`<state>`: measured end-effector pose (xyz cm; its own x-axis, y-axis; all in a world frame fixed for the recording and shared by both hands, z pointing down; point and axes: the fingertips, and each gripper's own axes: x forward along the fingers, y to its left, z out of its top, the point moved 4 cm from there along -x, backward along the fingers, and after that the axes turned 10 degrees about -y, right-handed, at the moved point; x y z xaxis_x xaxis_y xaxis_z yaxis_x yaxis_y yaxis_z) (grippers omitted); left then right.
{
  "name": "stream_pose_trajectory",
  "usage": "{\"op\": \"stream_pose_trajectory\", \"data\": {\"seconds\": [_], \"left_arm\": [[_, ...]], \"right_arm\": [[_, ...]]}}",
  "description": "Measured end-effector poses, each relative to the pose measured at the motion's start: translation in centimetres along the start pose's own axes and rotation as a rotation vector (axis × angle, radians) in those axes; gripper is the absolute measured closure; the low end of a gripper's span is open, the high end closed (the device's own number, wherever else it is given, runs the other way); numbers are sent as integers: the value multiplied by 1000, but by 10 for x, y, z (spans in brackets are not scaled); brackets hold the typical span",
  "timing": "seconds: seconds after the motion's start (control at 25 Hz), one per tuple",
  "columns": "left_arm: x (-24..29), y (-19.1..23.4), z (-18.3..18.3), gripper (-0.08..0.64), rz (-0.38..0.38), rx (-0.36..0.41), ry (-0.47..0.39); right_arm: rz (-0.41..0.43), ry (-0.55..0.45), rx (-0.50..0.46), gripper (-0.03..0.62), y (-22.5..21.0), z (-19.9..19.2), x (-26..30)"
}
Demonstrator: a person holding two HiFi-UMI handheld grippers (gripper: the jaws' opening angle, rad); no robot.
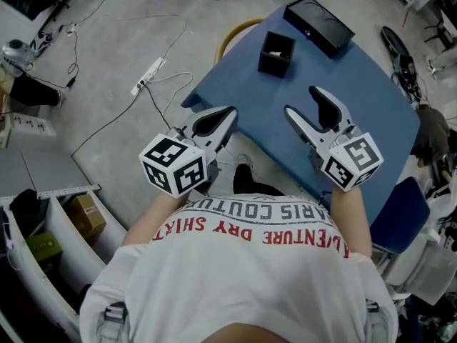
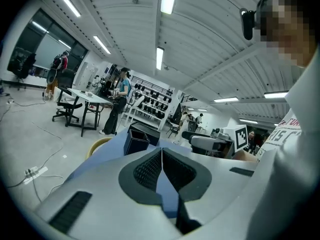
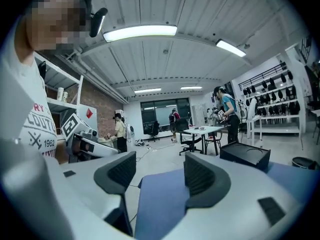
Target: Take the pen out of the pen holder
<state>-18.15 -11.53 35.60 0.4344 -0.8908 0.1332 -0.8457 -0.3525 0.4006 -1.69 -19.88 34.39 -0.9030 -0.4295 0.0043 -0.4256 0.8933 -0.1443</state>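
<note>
The left hand-held gripper point(image 1: 227, 114) is held low at the near left edge of the blue tabletop point(image 1: 364, 106), pointing forward and slightly right. Its jaws are clenched together on nothing. Further back on the tabletop stands the black pen holder point(image 1: 276, 53), well apart from both tools. Something pale shows inside it, but the pen cannot be made out clearly. The right hand-held gripper point(image 1: 301, 101) hovers over the tabletop, angled toward the holder, with its jaws spread and empty.

One tabletop point(image 1: 357, 98) bears one pen holder point(image 1: 275, 54) and one black box point(image 1: 318, 26). There are two grippers: left gripper point(image 1: 230, 113) and right gripper point(image 1: 301, 100).
</note>
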Motion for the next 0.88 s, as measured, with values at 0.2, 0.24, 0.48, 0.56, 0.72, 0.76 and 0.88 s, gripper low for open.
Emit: {"op": "stream_pose_trajectory", "data": {"seconds": [0.2,0.24,0.48,0.56,0.72,0.76,0.88], "left_arm": [[38,33,14,529,7,-4,23],[45,39,16,529,8,-6,30],[79,67,26,529,-4,-13,58],[88,74,27,529,-5,-14,66],[104,85,30,529,-14,-17,76],[105,87,31,529,-19,-16,78],[110,92,34,529,-32,-12,81]], "right_arm": [[-22,27,23,301,-44,-10,33],[-30,36,29,301,-52,-13,38],[-47,93,27,301,-81,-31,68],[-52,109,22,301,-90,-36,76],[-69,135,-3,302,-105,-43,92],[-71,144,-12,304,-107,-45,96],[-82,167,-29,319,-114,-49,107]]}}
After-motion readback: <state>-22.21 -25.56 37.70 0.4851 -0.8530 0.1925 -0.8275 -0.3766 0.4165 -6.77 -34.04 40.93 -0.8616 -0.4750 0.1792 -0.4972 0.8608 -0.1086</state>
